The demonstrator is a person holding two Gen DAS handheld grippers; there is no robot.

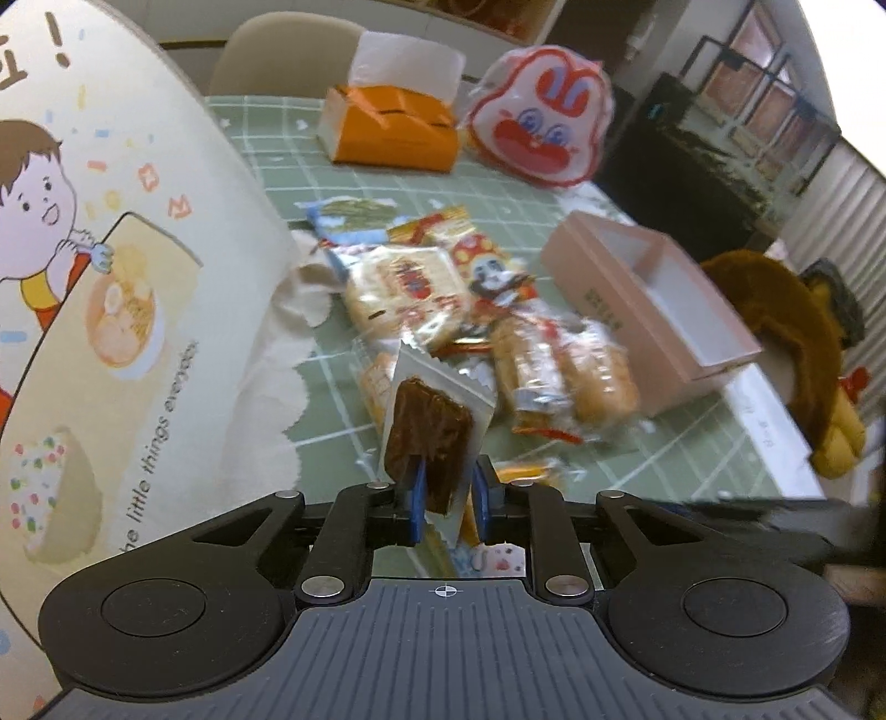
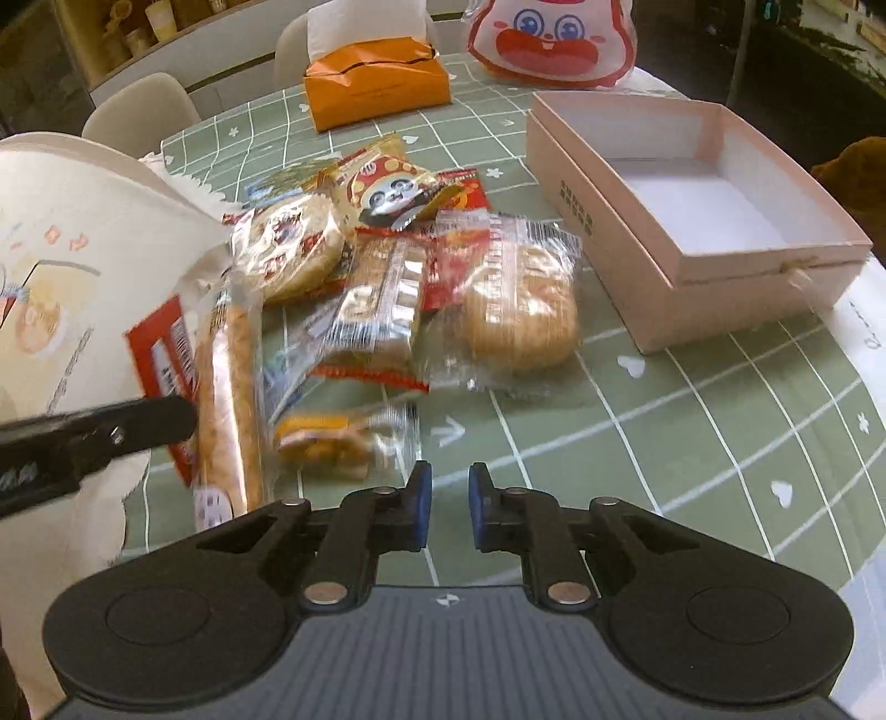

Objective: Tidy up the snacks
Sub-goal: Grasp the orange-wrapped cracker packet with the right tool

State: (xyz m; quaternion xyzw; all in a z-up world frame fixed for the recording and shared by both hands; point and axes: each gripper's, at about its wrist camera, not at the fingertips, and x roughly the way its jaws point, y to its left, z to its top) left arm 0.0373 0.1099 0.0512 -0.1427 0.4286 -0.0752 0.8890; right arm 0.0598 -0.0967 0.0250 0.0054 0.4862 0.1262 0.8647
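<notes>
Left wrist view: caught the left gripper (image 1: 449,490) narrow, pads pinched on the near end of a brown slab (image 1: 426,437) in a clear and white wrapper. Held it upright above the green cloth (image 1: 637,471), just near of the snack pile (image 1: 437,288). Hid the slab's lower edge behind the left pad. Filled the left side with a printed tote (image 1: 111,277), cut off by the frame. Blurred the pile's labels too much to read. Placed a pink box (image 1: 603,288), open and empty, right of the pile, with a brown plush (image 1: 792,332) beyond it, partly cut off at the right edge. Set an orange tissue box (image 1: 393,133) and a rabbit-face bag (image 1: 542,127) at the far end.

Right wrist view: showed the right gripper (image 2: 449,498) parted by a small gap with nothing between the pads, low over the cloth (image 2: 664,443), near of the pile (image 2: 387,266). Made out a bun (image 2: 520,310) on the pile's right, a small yellow packet (image 2: 343,437) nearest the pads, and a long packet (image 2: 230,387) on the left against the tote (image 2: 83,249). Crossed the left edge with a blurred black strut (image 2: 111,432), cut off; could not tell what it touched. Kept the box (image 2: 587,221) to the far right, apart from the pile. Clipped the rabbit-face bag (image 2: 548,44) at the top.
</notes>
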